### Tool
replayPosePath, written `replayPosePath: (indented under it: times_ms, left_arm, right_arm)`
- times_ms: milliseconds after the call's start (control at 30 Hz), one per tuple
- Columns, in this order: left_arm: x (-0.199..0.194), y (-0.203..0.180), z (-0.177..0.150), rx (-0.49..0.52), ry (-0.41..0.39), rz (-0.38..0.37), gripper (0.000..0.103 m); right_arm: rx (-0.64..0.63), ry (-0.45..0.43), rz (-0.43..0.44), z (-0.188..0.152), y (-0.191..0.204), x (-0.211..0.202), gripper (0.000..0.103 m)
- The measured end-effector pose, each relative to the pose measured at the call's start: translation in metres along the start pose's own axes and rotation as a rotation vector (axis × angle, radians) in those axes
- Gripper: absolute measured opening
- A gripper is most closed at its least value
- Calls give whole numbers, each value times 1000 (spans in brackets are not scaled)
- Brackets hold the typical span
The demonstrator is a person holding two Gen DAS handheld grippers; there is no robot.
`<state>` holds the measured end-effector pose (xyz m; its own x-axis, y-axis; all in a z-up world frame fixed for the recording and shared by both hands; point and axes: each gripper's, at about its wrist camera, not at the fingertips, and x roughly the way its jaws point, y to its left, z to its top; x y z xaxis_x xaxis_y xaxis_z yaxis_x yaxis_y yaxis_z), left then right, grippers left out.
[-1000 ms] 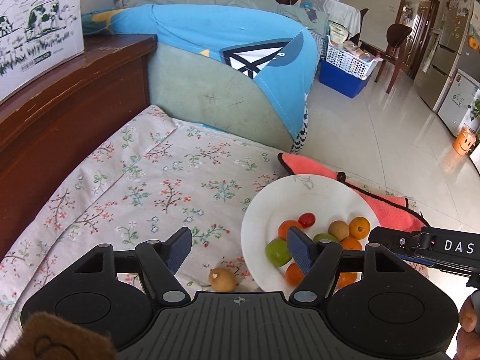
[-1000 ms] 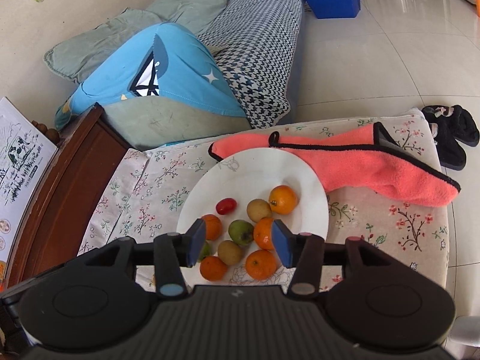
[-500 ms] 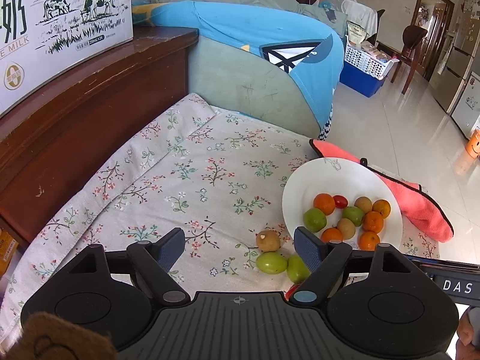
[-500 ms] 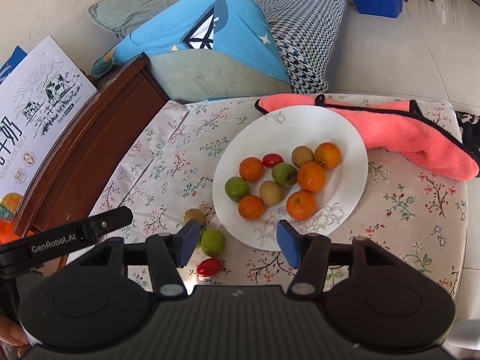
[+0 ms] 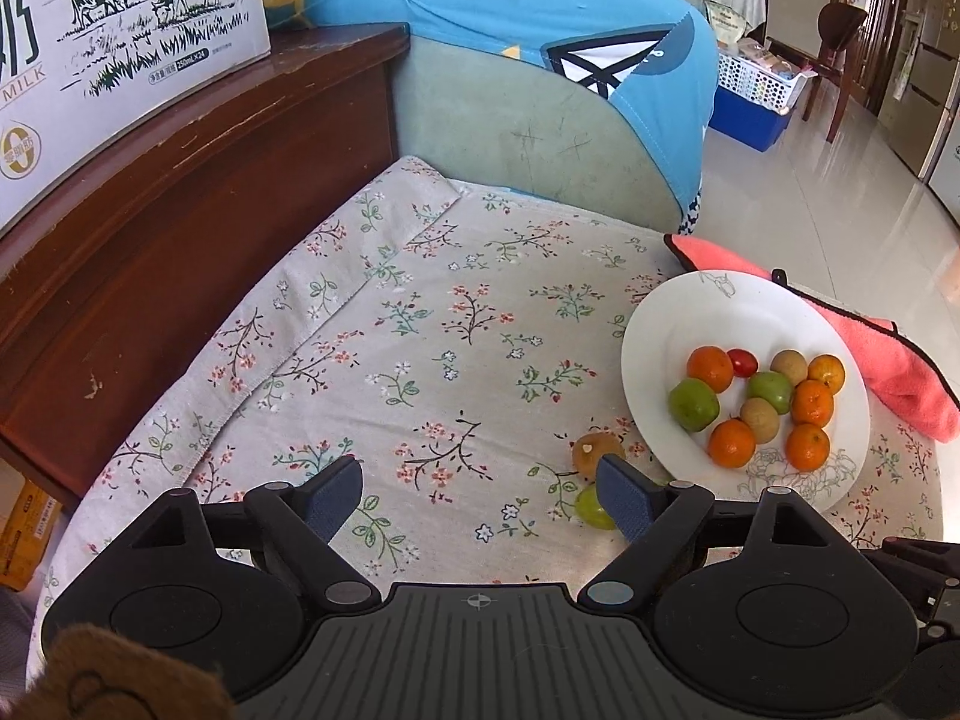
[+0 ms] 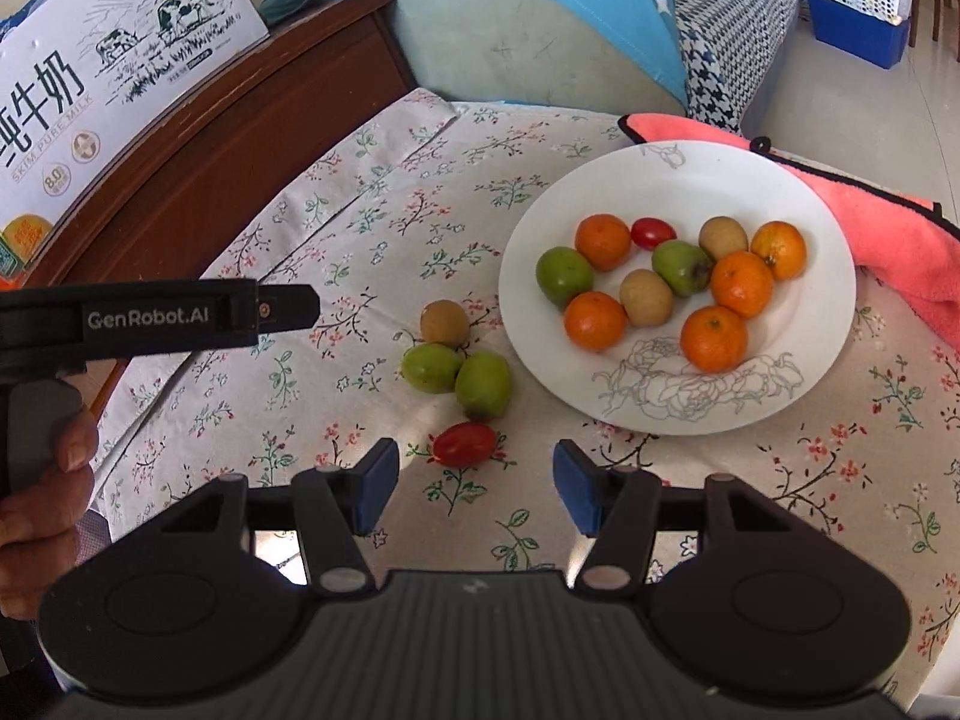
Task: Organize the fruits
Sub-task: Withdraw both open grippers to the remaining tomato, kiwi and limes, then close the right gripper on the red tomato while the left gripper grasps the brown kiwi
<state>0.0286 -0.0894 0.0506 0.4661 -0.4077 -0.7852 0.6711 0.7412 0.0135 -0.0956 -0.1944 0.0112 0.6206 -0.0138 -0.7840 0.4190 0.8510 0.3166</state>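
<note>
Fruit lies in two groups on the flowered tabletop (image 6: 336, 276). A white plate (image 6: 678, 180) holds five oranges, two green fruits, two brown ones and a small red tomato, gathered toward its middle. Just beside the plate's left edge, on the cloth, sit a brown fruit (image 6: 444, 323), two green fruits (image 6: 457, 377) touching each other, and a loose red tomato (image 6: 465, 444) nearest the camera.

Right tongs (image 6: 475, 492) hover over the cloth with their blue pads spread wide, holding nothing; the loose tomato sits just ahead of them, between the pads' lines. Left tongs (image 5: 480, 499) are likewise wide and hold nothing, with their right pad partly covering one of the loose green fruits in the left wrist view. A pink towel (image 6: 900, 240) lies behind the plate, its edge tucked under the rim. A milk carton box (image 5: 102, 54) stands on the dark wooden cabinet (image 5: 198, 192) at the left.
</note>
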Motion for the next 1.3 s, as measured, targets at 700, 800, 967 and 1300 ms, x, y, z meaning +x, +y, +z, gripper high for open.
replayPosePath:
  times_ms: [700, 800, 967, 1300]
  left_arm:
    - [26, 13, 4, -103, 58, -69, 87]
    - [30, 9, 4, -86, 62, -68, 87]
    - [39, -1, 5, -49, 63, -59, 87]
    - [59, -16, 10, -33, 73, -65, 86]
  right_arm:
    - [-193, -6, -97, -12, 31, 37, 57]
    - [-217, -16, -107, -13, 33, 39, 50]
    - [-251, -34, -125, -17, 33, 40, 31]
    - [-202, -31, -91, -15, 26, 25, 31]
